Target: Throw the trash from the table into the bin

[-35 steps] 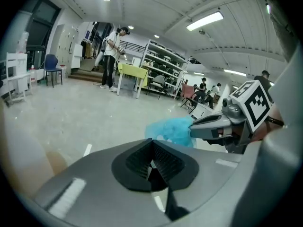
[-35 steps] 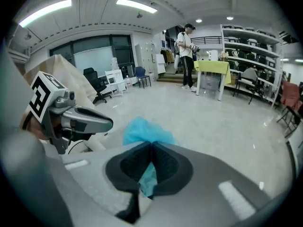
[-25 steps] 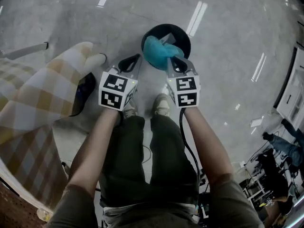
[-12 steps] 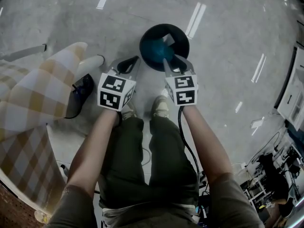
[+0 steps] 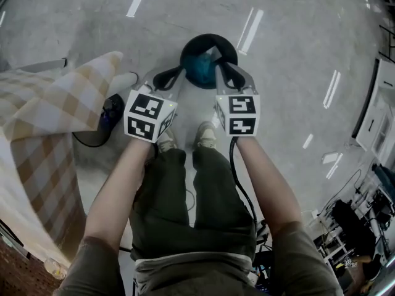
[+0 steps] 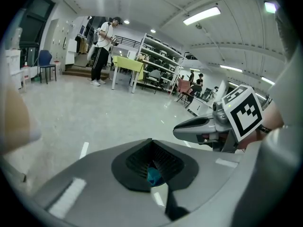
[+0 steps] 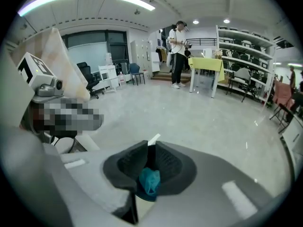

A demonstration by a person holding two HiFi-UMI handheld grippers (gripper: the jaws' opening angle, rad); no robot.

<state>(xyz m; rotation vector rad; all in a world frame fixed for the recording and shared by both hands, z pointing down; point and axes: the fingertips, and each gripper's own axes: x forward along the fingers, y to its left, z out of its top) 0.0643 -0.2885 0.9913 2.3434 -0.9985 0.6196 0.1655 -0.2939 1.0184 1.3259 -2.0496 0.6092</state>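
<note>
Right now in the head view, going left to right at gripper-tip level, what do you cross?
checked tablecloth → left gripper → bin with teal trash inside → right gripper → white unit at the right edge

It looked like a big lab or workshop hall. There was a bare polished concrete floor (image 5: 296, 48), strip lights (image 6: 203, 14) under a high ceiling and tall metal shelving racks (image 6: 161, 58). A cloth-covered work table (image 6: 128, 63), office chairs (image 7: 84, 75) and tangled cables and gear (image 5: 355, 217) stood around, and a person (image 6: 102, 46) waited in the distance.
</note>
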